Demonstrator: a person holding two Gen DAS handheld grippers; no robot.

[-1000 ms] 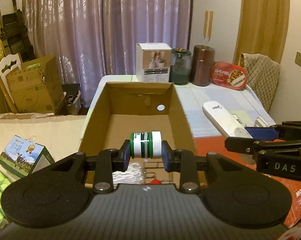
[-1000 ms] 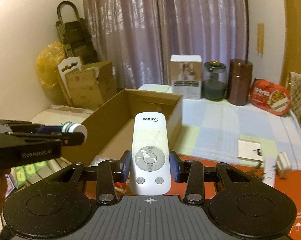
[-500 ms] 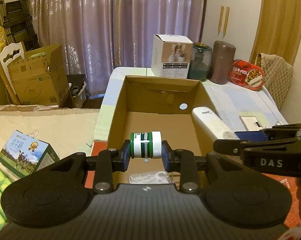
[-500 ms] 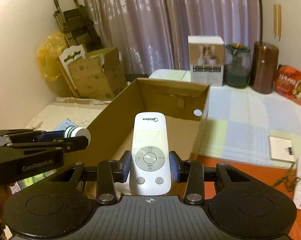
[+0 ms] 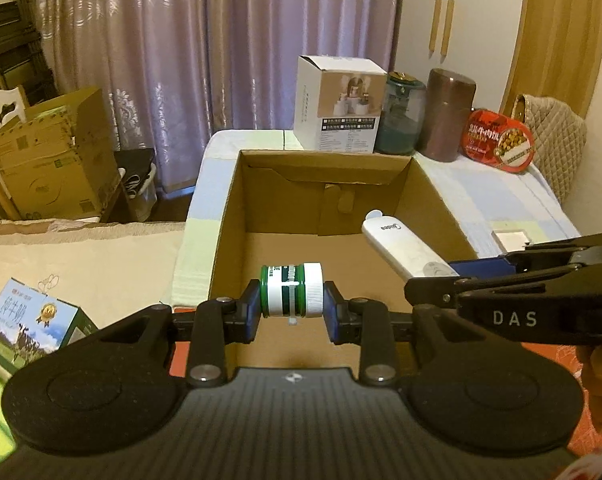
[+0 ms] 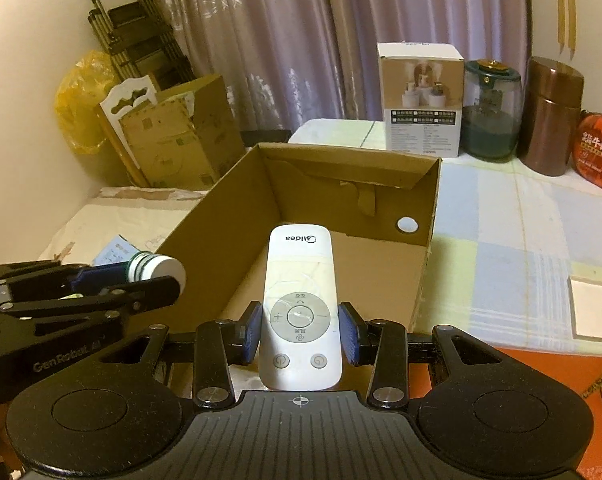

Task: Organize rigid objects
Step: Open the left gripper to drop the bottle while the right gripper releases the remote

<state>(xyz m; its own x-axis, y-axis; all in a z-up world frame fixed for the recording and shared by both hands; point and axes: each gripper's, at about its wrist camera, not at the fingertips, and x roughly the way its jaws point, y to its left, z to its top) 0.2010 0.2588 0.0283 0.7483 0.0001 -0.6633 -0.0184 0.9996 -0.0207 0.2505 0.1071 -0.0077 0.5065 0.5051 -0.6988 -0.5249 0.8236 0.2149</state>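
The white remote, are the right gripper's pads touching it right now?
Cannot tell. In the right wrist view the right gripper brackets the white remote, but thin dark slivers show beside both blue pads, so contact is unclear.

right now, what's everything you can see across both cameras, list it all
open brown cardboard box: 1, on table, centre
small green-and-white round jar: 1, in left jaws
white Midea remote control: 1, in right jaws
white printed carton: 1, behind box
dark green glass jar: 1, right of carton
brown metal canister: 1, beside glass jar
red oval food tin: 1, far right
green milk carton: 1, lower left
left gripper: 1, black
right gripper: 1, black
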